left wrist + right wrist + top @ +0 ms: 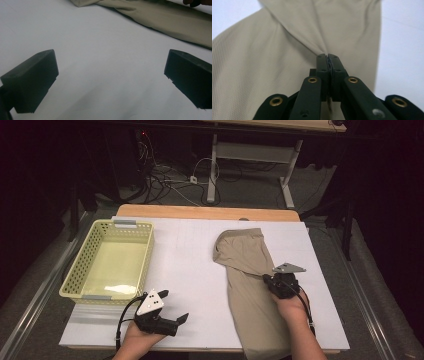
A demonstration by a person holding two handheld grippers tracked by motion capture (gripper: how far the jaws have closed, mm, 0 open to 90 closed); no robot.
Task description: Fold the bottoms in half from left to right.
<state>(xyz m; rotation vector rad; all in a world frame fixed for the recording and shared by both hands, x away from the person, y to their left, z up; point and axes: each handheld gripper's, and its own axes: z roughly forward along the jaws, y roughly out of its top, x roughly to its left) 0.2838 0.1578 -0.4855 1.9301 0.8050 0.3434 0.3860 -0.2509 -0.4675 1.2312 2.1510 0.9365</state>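
Note:
A beige garment (245,265) lies lengthwise on the white table (190,265), right of centre, with its far end folded over. My right gripper (267,278) sits at the garment's right edge, halfway along. In the right gripper view its jaws (327,55) are pressed together with a pinch of the beige fabric (274,62) between them, and creases fan out from the tips. My left gripper (174,306) rests near the front edge, left of the garment, with its jaws wide apart over bare table (111,65). The garment (160,17) runs across the top of that view.
A pale yellow plastic basket (75,270) with nothing in it stands on the table's left side. Beyond the table's far edge are a desk frame (285,180) and loose cables (165,180) on the floor.

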